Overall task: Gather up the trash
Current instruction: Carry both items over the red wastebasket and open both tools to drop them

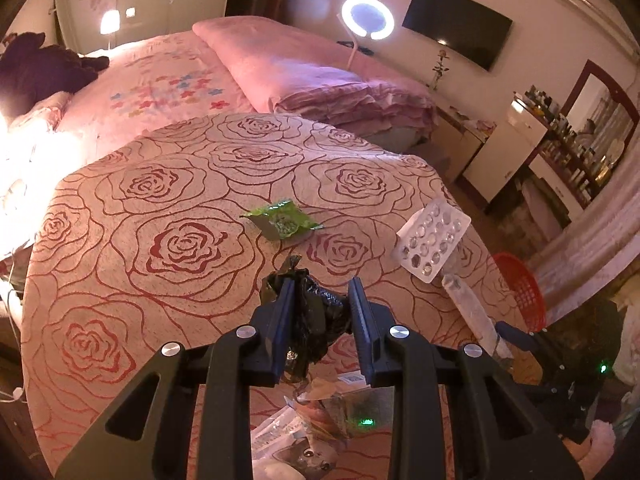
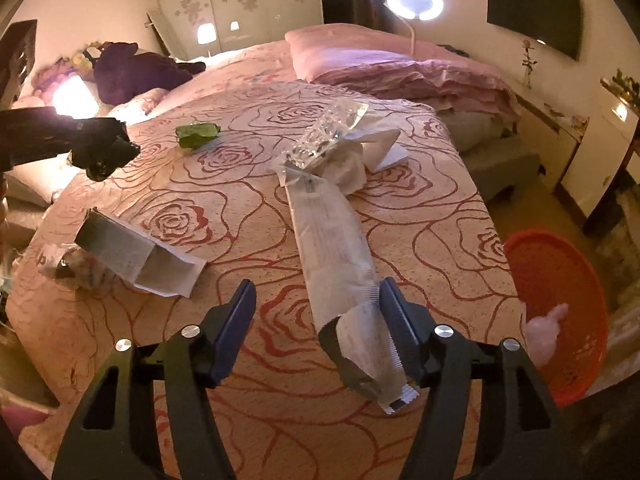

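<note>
The left gripper [image 1: 320, 296] squeezes a black bag [image 1: 316, 320] to lift it, while the right gripper [image 2: 318, 312] stands apart around a long wrapper [image 2: 336, 248], not gripping.

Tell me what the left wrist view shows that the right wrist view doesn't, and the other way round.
Only the left wrist view shows how the left gripper holds the crumpled black bag, pinched between its fingers, and the clear bubble tray face on.

Only the right wrist view shows the open right gripper around the long paper wrapper, the opened grey box, and the inside of the red basket.

Both show the green wrapper on the rose-patterned bedspread.
</note>
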A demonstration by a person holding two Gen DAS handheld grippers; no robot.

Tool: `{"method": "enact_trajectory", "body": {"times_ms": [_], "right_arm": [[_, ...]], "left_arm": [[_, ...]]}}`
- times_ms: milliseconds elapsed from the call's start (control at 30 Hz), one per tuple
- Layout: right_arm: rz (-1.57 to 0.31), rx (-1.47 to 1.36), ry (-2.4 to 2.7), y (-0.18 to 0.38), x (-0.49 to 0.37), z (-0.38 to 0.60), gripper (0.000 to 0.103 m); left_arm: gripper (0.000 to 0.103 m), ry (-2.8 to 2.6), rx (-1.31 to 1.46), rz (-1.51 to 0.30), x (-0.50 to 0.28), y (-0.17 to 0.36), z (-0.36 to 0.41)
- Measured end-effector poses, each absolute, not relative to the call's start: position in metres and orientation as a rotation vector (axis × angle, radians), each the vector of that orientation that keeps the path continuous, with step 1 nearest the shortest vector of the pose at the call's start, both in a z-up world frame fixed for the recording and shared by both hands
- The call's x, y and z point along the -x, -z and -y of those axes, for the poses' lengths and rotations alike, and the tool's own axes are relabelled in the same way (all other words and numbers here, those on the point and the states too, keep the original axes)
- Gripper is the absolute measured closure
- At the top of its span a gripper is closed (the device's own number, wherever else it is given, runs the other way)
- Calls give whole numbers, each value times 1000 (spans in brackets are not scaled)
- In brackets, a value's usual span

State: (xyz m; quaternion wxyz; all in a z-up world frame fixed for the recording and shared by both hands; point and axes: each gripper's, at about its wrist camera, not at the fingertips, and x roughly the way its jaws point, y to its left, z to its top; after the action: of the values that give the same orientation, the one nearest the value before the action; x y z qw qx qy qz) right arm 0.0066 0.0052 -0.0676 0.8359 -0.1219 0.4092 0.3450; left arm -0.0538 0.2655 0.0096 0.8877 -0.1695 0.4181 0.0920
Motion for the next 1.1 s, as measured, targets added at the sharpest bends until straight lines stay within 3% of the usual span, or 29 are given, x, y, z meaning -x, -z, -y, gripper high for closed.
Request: {"method": "enact_trajectory", "body": {"times_ms": [167,333,1100], "right_arm": [[-899,223,-712,71,-18,5,62],[-907,212,-726,71,-18,11,73],[-815,73,-633,29,-18,77,76]], "left_arm": [[77,-189,359,-861,56,-9,-264],[77,-190,347,-841,59,-15,-260],[77,-21,249,-823,18,-32,-179]]}}
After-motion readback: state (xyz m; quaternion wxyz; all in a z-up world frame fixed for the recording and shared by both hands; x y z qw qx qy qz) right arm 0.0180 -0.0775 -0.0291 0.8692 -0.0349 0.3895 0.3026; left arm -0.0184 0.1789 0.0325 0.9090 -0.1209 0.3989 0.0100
